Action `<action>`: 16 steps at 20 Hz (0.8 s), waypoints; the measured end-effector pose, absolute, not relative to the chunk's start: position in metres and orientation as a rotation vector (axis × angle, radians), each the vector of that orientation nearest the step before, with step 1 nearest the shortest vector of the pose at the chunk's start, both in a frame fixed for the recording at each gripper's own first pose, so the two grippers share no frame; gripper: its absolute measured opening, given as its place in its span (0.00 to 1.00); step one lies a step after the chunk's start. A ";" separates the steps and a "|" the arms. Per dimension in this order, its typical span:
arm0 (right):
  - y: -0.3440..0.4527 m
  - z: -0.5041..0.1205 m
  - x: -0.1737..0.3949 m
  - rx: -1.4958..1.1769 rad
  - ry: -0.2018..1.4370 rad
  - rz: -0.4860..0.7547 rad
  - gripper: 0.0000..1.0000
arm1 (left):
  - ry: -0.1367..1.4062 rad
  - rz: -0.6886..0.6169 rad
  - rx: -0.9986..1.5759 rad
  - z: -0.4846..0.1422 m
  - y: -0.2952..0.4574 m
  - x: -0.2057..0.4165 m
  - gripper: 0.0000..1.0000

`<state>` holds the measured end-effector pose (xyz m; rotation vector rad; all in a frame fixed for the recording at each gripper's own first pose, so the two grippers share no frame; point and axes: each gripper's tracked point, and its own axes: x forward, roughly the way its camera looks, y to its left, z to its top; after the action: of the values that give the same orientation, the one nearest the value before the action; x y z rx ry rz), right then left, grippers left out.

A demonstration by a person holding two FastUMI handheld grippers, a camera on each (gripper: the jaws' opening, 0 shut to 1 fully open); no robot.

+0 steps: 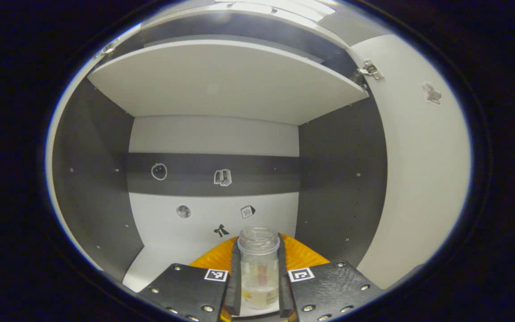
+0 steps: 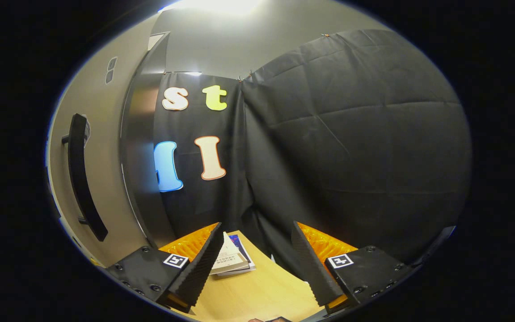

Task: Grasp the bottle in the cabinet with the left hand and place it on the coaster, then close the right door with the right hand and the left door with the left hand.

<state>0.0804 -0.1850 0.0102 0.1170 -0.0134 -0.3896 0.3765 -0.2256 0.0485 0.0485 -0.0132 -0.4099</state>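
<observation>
In the left gripper view, the bottle point(image 1: 258, 268) stands upright, its long axis vertical and its open mouth facing up. It is clear, capless, and carries a pale label with a reddish patch; no writing on it can be read. It sits between the two fingers of the left gripper point(image 1: 259, 284), which press on its sides, one on each flank, so the gripper is closed on it. The bottle is inside the cabinet point(image 1: 333, 179), on the bottom level under the shelf point(image 1: 221, 80). Small stickers point(image 1: 222, 177) dot the back panel; one looks like a calendar page, its figures too small to be sure of. The right door point(image 1: 418, 179) stands open, a hinge point(image 1: 367, 71) at its top.

In the right gripper view, the right gripper point(image 2: 257, 259) is wide apart and holds nothing. Beyond it lies a wooden table point(image 2: 257, 290) with a book point(image 2: 230, 259), whose cover print is too small to read. At the left is a door point(image 2: 101, 179) with a dark handle point(image 2: 81, 179).
</observation>
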 end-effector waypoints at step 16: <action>-0.169 0.054 0.089 0.008 -0.093 -0.299 0.97 | -0.033 -0.525 -0.015 0.040 -0.179 0.225 0.36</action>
<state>0.0893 -0.1689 0.0536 0.0084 -0.0926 -0.2988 0.2246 -0.1786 0.0402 -0.0149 -0.0332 -0.5255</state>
